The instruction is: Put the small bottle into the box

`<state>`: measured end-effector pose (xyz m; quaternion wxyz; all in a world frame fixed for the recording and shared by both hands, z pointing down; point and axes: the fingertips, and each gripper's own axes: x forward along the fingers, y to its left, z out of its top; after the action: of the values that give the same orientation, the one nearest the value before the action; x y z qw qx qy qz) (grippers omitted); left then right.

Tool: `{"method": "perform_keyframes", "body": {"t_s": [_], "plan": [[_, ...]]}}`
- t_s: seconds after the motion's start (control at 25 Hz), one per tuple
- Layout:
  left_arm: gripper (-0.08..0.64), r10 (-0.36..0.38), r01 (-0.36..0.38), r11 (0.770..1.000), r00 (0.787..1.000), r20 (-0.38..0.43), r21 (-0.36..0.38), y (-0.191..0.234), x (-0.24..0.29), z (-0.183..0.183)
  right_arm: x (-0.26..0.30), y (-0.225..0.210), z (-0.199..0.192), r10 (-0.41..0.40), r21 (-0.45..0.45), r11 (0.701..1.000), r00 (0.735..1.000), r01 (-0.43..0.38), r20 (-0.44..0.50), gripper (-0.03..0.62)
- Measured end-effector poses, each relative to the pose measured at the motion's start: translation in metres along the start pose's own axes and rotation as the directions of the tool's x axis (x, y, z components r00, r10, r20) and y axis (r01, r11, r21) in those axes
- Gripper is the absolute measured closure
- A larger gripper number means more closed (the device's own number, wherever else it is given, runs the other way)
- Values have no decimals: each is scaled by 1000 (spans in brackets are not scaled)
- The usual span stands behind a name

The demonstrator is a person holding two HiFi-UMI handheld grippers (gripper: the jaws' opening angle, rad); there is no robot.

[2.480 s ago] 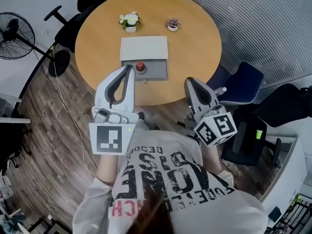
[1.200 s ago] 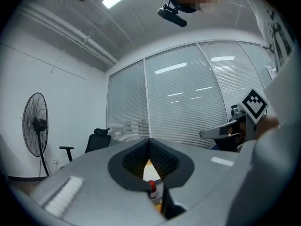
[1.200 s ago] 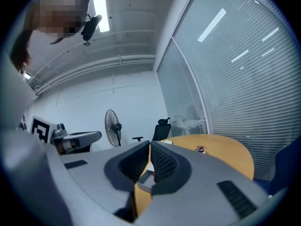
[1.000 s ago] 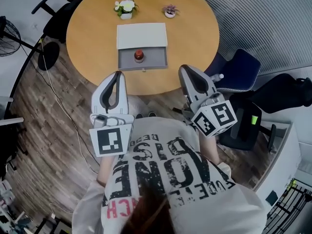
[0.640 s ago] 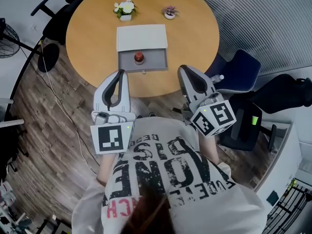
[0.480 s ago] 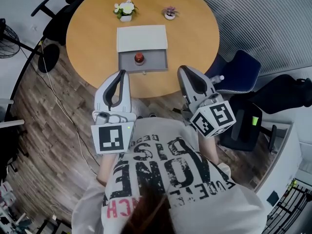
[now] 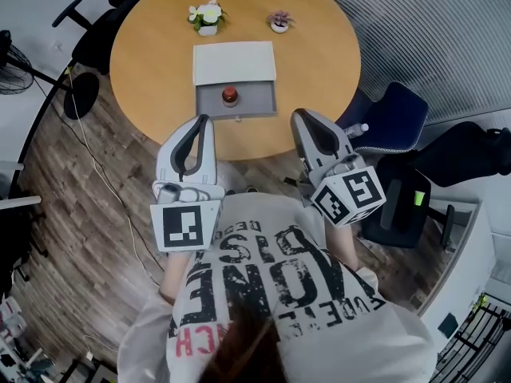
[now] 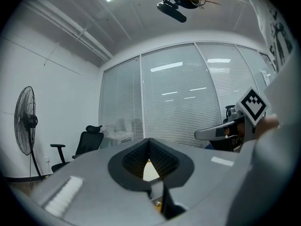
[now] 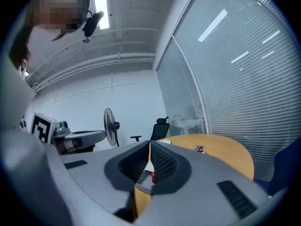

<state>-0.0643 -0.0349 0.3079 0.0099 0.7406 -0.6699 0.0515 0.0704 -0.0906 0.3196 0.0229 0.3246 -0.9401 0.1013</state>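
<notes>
Left tongs (image 7: pixel 204 123): pulled back from the box (image 7: pixel 234 61) since a couple of seconds ago, when their tip hung just short of its open tray. Now they sit well apart from it. In the head view the tip lies over the near edge of the surface (image 7: pixel 152 58). Over the last second almost nothing moves, and both tools hold close to my body.

Left tongs are pressed together with nothing between the pads; only a sliver of the surface shows through the gap behind them. Right tongs (image 7: pixel 300 118) are likewise pinched together and empty, aimed toward the box.

Small bottle (image 7: pixel 230 95), red cap: stands upright inside the grey open tray of the box, near the middle, just in front of the white top section. It is in the same place as before the retreat, and neither tool touches it.

Reading: the placement looks done, and the retreat reads as clearing away. I judge that nothing the task sentence asks for is left. The tray looks like a drawer that could slide in, but I can't confirm that from here. The flower pot (image 7: pixel 207 16) at the far side stands undisturbed.
</notes>
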Motion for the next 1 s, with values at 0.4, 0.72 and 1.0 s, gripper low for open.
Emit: {"method": "perform_keyframes", "body": {"t_s": [0.4,0.72,1.0], "plan": [[549,-6,6,1000,1000,0,6,1,-2,-1,-1,1,-4,-9,8,1000,1000,9,5,574],[549,-13,13,1000,1000,1,9,2,-1,-1,1,4,-2,-6,0,1000,1000,6,-1,574],[549,-18,18,1000,1000,-1,6,2,1,-2,1,0,-7,-18,2,1000,1000,18,-11,574]]}}
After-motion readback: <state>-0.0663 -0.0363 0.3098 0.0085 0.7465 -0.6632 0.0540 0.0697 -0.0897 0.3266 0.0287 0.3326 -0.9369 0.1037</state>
